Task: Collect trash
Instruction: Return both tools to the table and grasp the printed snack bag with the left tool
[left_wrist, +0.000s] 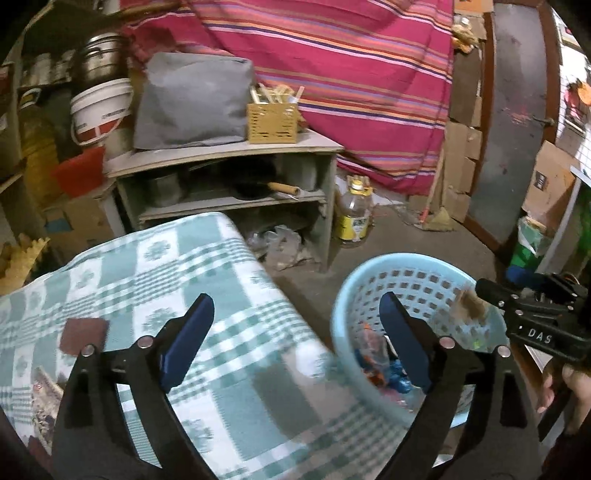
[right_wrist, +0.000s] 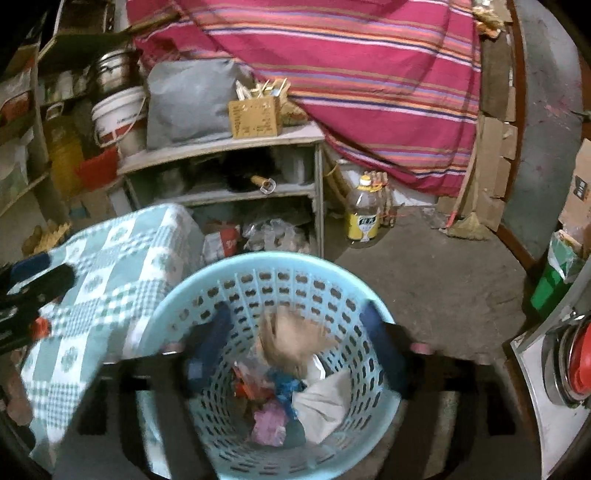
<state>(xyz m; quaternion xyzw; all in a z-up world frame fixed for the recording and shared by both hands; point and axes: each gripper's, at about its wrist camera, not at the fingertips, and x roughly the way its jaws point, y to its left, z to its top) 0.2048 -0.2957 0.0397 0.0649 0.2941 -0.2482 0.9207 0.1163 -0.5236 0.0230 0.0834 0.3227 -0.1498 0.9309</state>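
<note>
Right gripper (right_wrist: 299, 350) spread over basket (right_wrist: 207, 273), tan scrap (right_wrist: 291, 339) dropping free; left gripper (left_wrist: 295, 339) spread, empty; best held centred inside rim.

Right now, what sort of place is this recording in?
Probably a cramped storeroom or kitchen corner of a home, not a lab. A dusty wooden shelf unit holds pans, a big oil bottle stands on the bare concrete floor, and a striped cloth hangs behind.
</note>
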